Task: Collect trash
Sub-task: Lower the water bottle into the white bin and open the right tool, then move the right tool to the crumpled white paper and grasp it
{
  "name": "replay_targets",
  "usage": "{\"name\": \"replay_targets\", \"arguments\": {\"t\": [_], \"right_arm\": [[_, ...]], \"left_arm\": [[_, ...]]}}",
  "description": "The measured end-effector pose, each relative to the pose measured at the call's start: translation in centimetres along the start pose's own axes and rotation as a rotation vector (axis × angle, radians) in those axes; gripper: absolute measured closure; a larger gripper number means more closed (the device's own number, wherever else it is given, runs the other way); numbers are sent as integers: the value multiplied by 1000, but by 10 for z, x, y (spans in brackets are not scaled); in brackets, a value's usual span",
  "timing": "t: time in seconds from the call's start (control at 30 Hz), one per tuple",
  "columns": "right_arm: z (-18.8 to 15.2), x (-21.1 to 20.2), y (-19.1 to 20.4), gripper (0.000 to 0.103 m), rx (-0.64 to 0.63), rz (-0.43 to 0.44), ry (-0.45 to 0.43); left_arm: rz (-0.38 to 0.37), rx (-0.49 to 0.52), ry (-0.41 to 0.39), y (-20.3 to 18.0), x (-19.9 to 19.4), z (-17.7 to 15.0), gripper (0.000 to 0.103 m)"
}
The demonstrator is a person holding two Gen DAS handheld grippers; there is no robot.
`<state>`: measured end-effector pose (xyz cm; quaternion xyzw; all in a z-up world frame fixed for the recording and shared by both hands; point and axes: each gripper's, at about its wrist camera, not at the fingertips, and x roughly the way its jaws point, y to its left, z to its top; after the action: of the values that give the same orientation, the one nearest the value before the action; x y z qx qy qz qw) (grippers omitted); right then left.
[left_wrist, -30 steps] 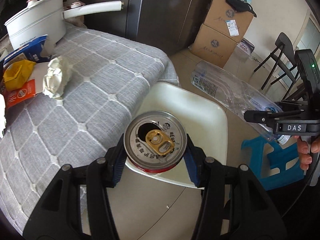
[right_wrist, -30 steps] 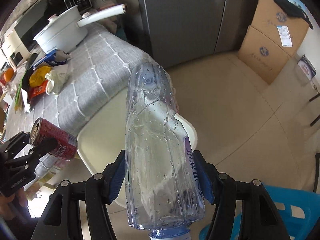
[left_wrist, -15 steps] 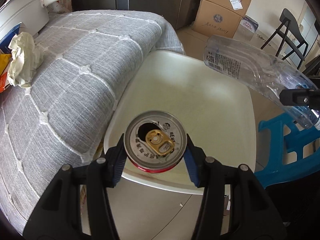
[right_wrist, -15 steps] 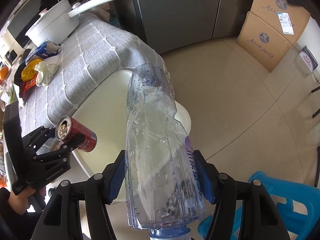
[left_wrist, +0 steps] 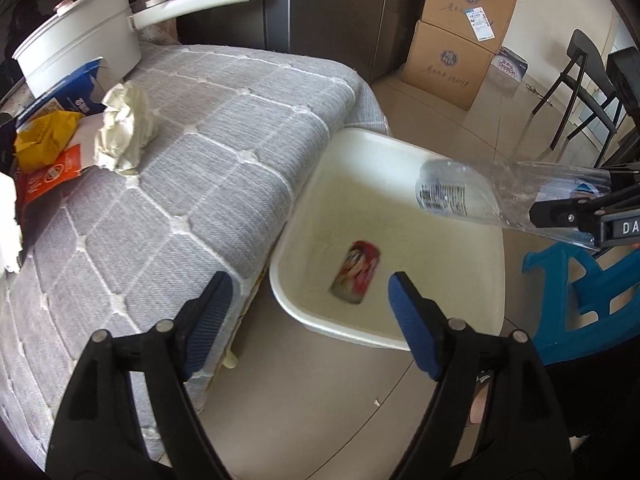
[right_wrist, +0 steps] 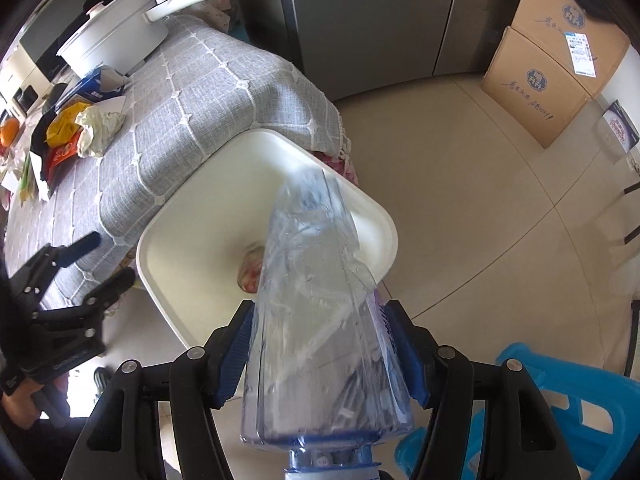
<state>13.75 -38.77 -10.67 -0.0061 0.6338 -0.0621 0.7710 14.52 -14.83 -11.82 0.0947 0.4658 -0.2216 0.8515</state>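
A red drink can (left_wrist: 355,272), blurred, lies inside the white bin (left_wrist: 384,140) on the floor beside the table. My left gripper (left_wrist: 308,284) hangs above the bin's near edge. Its jaws are opening and nothing is between them. My right gripper (right_wrist: 320,312) is shut on a crumpled clear plastic bottle (right_wrist: 316,240), which points down over the bin (right_wrist: 160,216). The can (right_wrist: 250,272) shows partly behind the bottle. In the left wrist view the bottle (left_wrist: 460,196) reaches in from the right over the bin. In the right wrist view the left gripper (right_wrist: 110,256) is at the left, open.
A table with a grey quilted cloth (left_wrist: 200,160) holds a crumpled paper ball (left_wrist: 124,128), yellow and orange wrappers (left_wrist: 44,140) and a white pot (left_wrist: 80,52). Cardboard boxes (left_wrist: 460,52) stand at the back. A blue stool (left_wrist: 580,292) and a black chair (left_wrist: 584,80) stand at the right.
The left jaws have spread and the can has dropped from them into the bin. The bottle in the right gripper has tipped further over the bin.
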Motion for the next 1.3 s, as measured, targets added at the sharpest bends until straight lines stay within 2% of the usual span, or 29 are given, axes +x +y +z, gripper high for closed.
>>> {"name": "replay_targets", "arguments": {"t": [0.3, 0.5, 0.63, 0.73, 1.0, 1.3], "right_arm": [[2, 18, 35, 37, -87, -22, 51], [5, 39, 56, 37, -125, -54, 103], [8, 45, 65, 36, -114, -41, 128], [10, 44, 73, 36, -121, -31, 121], [13, 21, 98, 27, -142, 0, 58], [24, -12, 123, 25, -127, 38, -41]], "left_arm": [[88, -61, -53, 37, -47, -16, 7], [137, -94, -62, 64, -60, -25, 3], [156, -124, -57, 81, -71, -34, 3], [164, -137, -55, 91, -78, -40, 3], [182, -159, -61, 113, -99, -56, 2], [208, -255, -76, 151, -120, -73, 2]]}}
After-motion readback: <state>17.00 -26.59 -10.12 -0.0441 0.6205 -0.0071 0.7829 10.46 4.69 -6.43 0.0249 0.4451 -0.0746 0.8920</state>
